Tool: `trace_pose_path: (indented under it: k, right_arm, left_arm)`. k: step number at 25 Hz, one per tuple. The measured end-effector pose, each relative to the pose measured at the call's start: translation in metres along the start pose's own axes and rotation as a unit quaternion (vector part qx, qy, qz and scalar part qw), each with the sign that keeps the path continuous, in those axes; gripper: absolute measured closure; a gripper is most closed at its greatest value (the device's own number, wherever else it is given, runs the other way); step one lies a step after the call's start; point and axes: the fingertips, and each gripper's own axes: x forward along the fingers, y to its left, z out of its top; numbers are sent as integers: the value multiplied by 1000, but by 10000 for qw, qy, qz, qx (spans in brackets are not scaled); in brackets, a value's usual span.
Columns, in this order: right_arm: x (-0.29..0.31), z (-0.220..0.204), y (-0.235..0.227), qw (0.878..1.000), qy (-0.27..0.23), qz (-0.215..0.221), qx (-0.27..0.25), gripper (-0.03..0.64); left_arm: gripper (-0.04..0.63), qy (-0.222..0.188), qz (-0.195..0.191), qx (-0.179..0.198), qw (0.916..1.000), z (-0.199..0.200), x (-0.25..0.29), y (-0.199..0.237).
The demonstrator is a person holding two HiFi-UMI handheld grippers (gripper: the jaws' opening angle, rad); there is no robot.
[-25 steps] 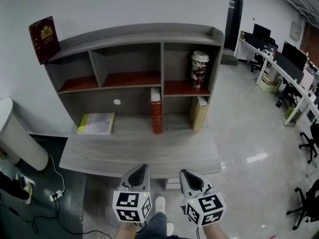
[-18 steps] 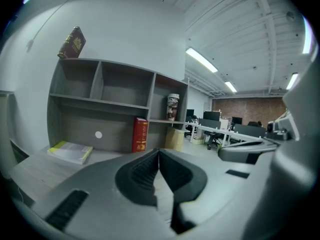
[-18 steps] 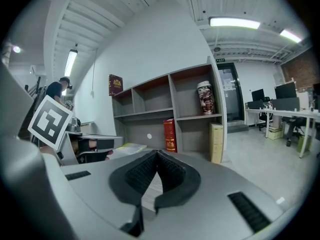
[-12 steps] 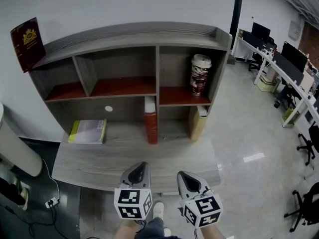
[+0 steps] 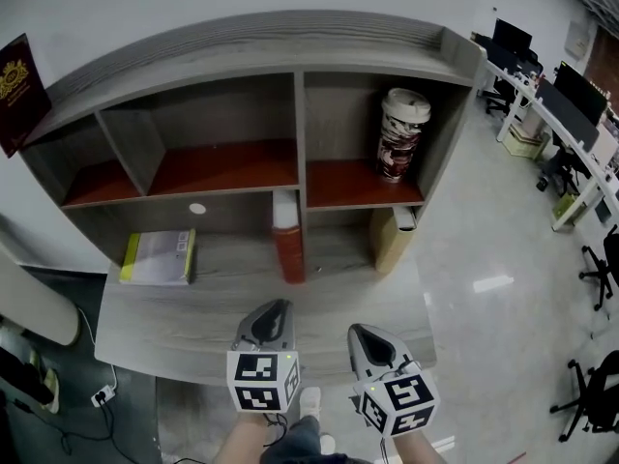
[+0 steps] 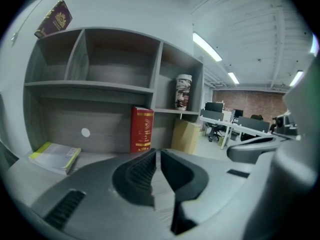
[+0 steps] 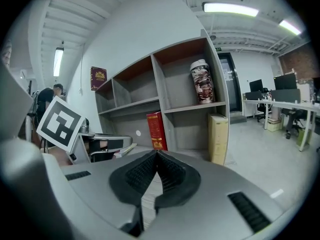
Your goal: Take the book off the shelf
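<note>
A red book (image 5: pixel 286 240) stands upright in the grey shelf's (image 5: pixel 261 51) lower middle, against the divider; it also shows as the red book (image 6: pixel 141 129) in the left gripper view and the red book (image 7: pixel 157 130) in the right gripper view. My left gripper (image 5: pixel 275 310) hovers over the desk's front edge, shut and empty, pointing at the book. My right gripper (image 5: pixel 368 338) sits beside it, a little lower and to the right, shut with nothing in it.
A yellow-green book (image 5: pixel 159 256) lies flat at lower left. A tan book (image 5: pixel 393 240) stands in the lower right bay, a patterned cup (image 5: pixel 399 133) above it. A maroon book (image 5: pixel 14 78) leans on the shelf top at left. Office desks and chairs (image 5: pixel 571 114) fill the right.
The view has closed in on the shelf, which now looks larger. Both grippers stay side by side over the desk's front edge, still shut.
</note>
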Motion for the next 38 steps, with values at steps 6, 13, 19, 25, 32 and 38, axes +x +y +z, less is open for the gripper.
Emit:
trace_pose_path:
  k: [6,13,19,25,32,38]
  right_arm:
    - [25,-1,-12,9998,178,-6,75,609]
    - [46,-2,-21,9994,332,-8,136,609]
    - [59,-3,-28,9989,428,-27,186,609]
    - [70,-3,-32,9986,465,-43,245,609]
    - [77,-9,-39,9979,571,-89,289,609]
    - [83,-13,-46,9971,650,-124,369,609]
  left_arm:
    - [538,179,1,-146,9997,-2,35,12]
    - [466,324,33,-206,9993,1,66,19]
    - [401,430,146,-244,9987,2,87,25]
    - [340,520,352,-313,9975,-2,105,32]
    - [313,675,484,-259,9962,-8,129,34]
    - [311,788,656,-119,9947,-8,149,40]
